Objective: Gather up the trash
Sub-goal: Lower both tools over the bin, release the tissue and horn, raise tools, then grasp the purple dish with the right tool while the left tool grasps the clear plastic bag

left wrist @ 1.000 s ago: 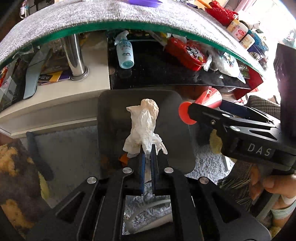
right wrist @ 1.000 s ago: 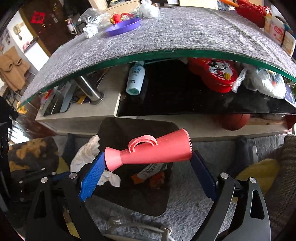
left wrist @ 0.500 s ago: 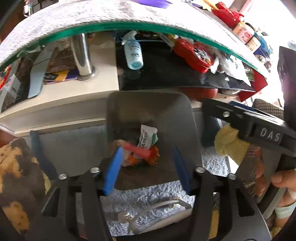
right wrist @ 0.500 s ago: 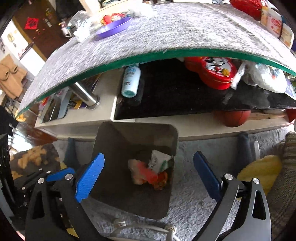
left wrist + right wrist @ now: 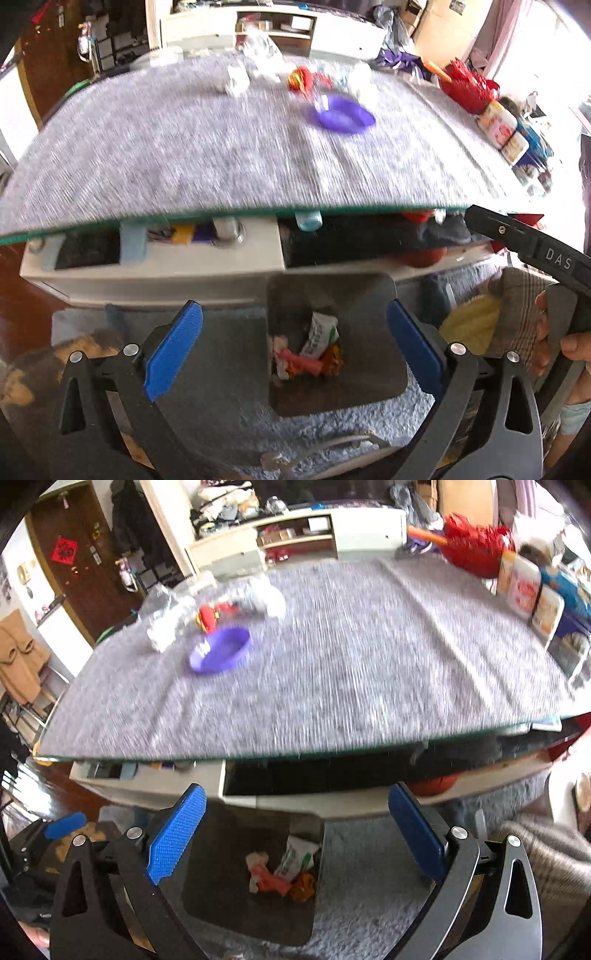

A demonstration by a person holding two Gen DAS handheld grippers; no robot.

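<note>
Over the dark trash bin (image 5: 334,291) on the pale rug, both grippers hang with nothing between their blue pads. The left gripper (image 5: 293,341) has its jaws opening, now spread wide, and the bin's mouth sits directly beyond it. The right gripper (image 5: 295,834) is spread just as wide, with the bin slightly left of its centre line. Inside the bin lie a pink plastic piece (image 5: 297,363), a white-and-green wrapper (image 5: 319,332), some crumpled tissue (image 5: 257,860) and an orange scrap (image 5: 303,880), all at the bottom.

Beyond the bin stands the low bench (image 5: 177,155), covered by a grey felt mat with a green glass edge. Farther across the bench from the bin sits a purple dish (image 5: 221,650), and just behind it are the things that look like remaining trash: crinkled clear plastic (image 5: 164,622), a red-and-gold wrapper (image 5: 208,618) and white crumpled paper (image 5: 271,600). Both views are smeared, so finer detail is uncertain.

The step in hand seems to be reaching for more. To do it well, clear the bench's near edge before going forward, keep both grippers spread until a piece sits between the pads, and take the light plastic from above so it is not pushed away.
</note>
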